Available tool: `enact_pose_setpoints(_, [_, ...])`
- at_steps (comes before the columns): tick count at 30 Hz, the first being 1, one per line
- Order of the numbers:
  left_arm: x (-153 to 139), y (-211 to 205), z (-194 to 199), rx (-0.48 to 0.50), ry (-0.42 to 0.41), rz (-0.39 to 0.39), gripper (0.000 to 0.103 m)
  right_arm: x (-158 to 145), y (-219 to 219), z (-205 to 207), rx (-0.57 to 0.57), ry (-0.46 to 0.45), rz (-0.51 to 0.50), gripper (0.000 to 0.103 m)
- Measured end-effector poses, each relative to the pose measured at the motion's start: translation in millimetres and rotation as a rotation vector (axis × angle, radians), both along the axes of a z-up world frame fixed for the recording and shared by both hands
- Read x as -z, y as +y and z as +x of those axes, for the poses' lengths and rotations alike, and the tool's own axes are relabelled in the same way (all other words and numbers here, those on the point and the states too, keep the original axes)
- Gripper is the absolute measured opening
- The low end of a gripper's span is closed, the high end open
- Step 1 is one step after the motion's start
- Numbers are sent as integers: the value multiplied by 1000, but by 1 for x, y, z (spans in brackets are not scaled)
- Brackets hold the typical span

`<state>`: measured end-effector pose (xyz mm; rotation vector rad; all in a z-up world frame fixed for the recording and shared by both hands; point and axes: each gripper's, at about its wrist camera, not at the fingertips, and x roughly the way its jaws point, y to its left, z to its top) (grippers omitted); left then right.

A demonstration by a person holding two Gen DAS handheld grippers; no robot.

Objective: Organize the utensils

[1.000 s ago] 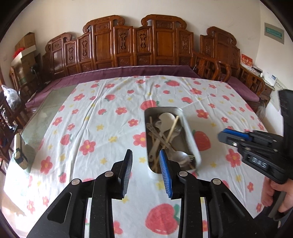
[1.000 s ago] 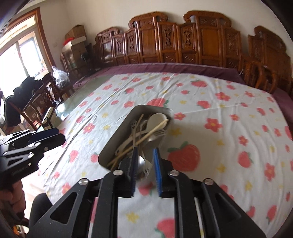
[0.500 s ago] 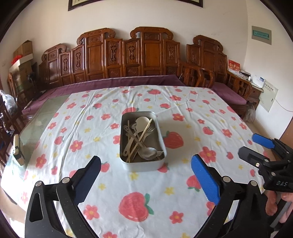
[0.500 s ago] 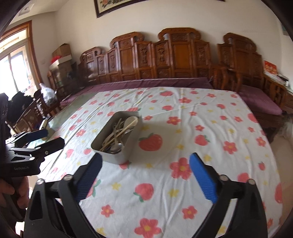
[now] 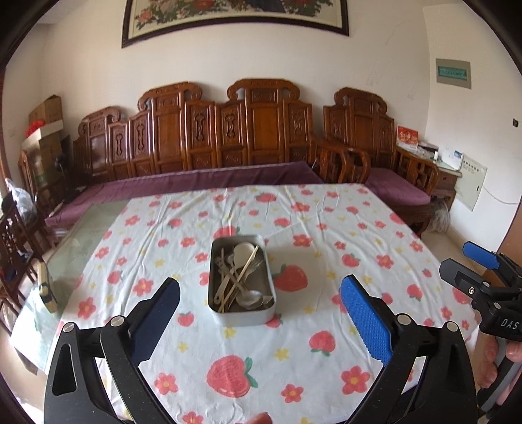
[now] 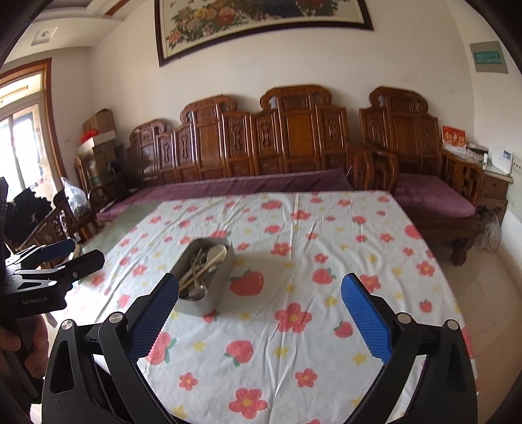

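Metal and rectangular, a shallow tin (image 5: 241,310) sits on a surface covered by a white cloth (image 5: 326,234) printed with red strawberries and flowers. Inside the tin lies a loose heap of utensils (image 5: 239,277): a pale spoon with a round bowl at the far end, a fork, a steel spoon at the near end, and wooden chopsticks crossing over them at a slant.

The left gripper (image 5: 261,313) is seen from its own camera with its jaws spread wide apart and empty; the tin lies on the cloth beyond and between its two fingers, untouched. The right gripper (image 6: 261,310) likewise has its jaws wide apart and holds nothing. In its view the tin (image 6: 212,295) is toward the left, partly hidden behind the left blue pad (image 6: 153,319).

Each gripper also shows at the edge of the other's view, with part of a hand (image 6: 32,352) around its handle.

Behind the surface stands a carved dark wooden bench (image 5: 261,130) with a purple cushion, and a framed floral picture (image 6: 261,22) hangs on the pale wall
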<state>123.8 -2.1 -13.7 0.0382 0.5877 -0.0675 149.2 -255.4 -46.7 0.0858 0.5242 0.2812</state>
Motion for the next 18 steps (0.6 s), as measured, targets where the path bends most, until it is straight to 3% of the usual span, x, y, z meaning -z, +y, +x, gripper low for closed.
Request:
enact_pose_setpoints(10, [-32,-6,-23,-21,-70,-23,95,-47,-3,-31,25,-125,-14,100])
enact_pose_setpoints(18, [-37,-6,-29,-20,-95,-21,95,-57,-3,-44,28,-157,-22,100])
